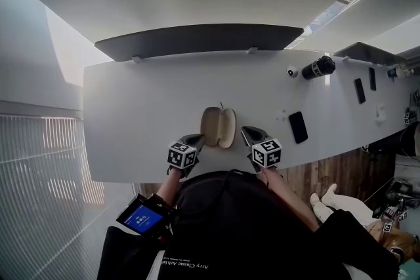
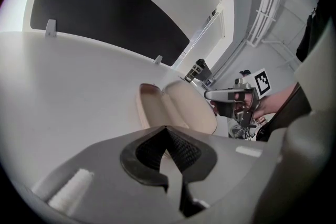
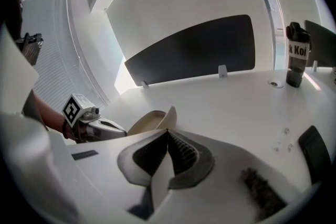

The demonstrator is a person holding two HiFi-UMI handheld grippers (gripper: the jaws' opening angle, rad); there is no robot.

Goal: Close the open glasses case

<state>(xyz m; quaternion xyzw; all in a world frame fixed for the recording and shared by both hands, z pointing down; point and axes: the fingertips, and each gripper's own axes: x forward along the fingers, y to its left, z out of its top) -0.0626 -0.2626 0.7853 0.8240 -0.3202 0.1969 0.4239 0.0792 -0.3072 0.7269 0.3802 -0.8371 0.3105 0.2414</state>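
The beige glasses case (image 1: 218, 126) lies open on the white table (image 1: 131, 115), its two shells spread side by side with nothing inside. My left gripper (image 1: 197, 139) sits just left of the case near the table's front edge, jaws shut and empty. My right gripper (image 1: 247, 132) sits just right of the case, also shut and empty. The left gripper view has the case (image 2: 178, 107) straight beyond the closed tips (image 2: 167, 128), with the other gripper (image 2: 231, 97) past it. From the right gripper (image 3: 168, 132), the case (image 3: 152, 119) shows edge-on, with my left gripper (image 3: 100, 128) beyond it.
A black phone (image 1: 298, 126) lies right of the right gripper. A black bottle (image 1: 319, 67) and a small white round object (image 1: 292, 71) stand at the back right. A dark partition (image 1: 197, 39) runs along the far edge. More dark devices (image 1: 359, 90) lie further right.
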